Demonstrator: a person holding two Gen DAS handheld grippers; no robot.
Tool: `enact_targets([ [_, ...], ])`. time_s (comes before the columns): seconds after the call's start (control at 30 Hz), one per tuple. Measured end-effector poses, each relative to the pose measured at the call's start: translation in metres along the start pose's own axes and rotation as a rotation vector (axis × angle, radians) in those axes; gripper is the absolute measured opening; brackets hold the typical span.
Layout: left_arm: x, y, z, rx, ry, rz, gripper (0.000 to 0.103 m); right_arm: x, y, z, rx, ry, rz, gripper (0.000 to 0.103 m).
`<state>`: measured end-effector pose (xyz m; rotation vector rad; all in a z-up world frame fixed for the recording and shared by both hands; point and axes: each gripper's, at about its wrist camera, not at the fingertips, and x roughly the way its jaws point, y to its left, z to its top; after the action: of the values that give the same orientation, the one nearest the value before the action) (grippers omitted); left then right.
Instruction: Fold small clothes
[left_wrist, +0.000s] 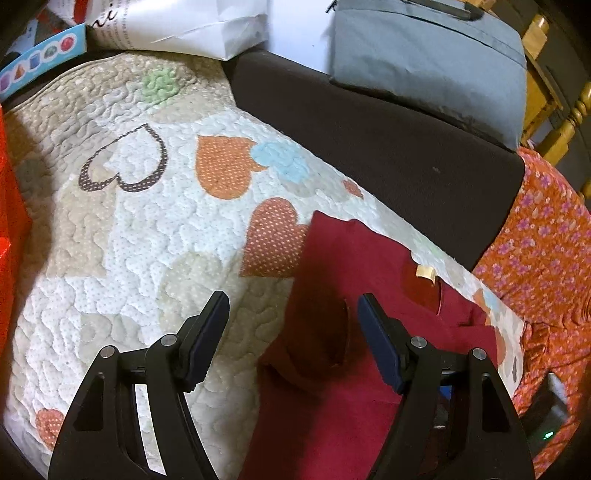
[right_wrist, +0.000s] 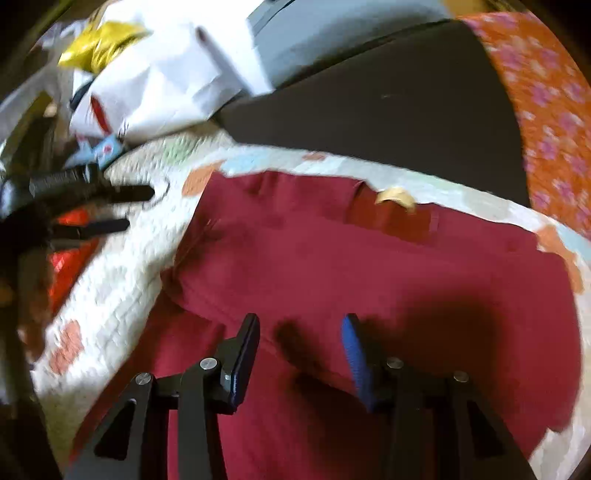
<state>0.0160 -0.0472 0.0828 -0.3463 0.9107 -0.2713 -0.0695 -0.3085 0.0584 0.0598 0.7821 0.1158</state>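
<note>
A dark red garment (left_wrist: 351, 332) lies on a quilted heart-pattern blanket (left_wrist: 147, 229), with a tan neck label (left_wrist: 424, 273) at its far edge. My left gripper (left_wrist: 291, 310) is open and empty, hovering over the garment's left edge. In the right wrist view the garment (right_wrist: 369, 258) fills the middle, partly folded, label (right_wrist: 395, 197) at the far side. My right gripper (right_wrist: 301, 325) is open and empty just above the garment's near fold. The left gripper (right_wrist: 133, 208) shows at the left there, open over the blanket (right_wrist: 110, 295).
A dark sofa back (left_wrist: 388, 140) borders the blanket on the far side. An orange floral cloth (left_wrist: 546, 258) drapes at the right. White paper bags (left_wrist: 184, 26), a grey bag (left_wrist: 424, 48) and a red object (left_wrist: 11, 221) sit around the edges.
</note>
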Motion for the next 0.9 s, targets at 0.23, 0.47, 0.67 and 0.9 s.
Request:
enact_targets([
  [0.23,0.012,-0.015,-0.012,0.047,0.061,-0.055,0.072,-0.026,-0.018,-0.009,0.072,-0.032,0.015,0.045],
  [0.47,0.046,-0.059,-0.031,0.223,0.111,-0.05,0.066,-0.045,-0.047,-0.031,0.235,-0.052,0.036,0.045],
  [0.67,0.072,-0.068,-0.038,0.249,0.162,-0.004,0.02,-0.059,-0.064,-0.043,0.285,-0.067,0.023,0.045],
  [0.9,0.02,-0.078,-0.006,0.237,-0.018,-0.133,0.015,-0.078,-0.09,-0.04,0.339,-0.123,-0.063,0.045],
])
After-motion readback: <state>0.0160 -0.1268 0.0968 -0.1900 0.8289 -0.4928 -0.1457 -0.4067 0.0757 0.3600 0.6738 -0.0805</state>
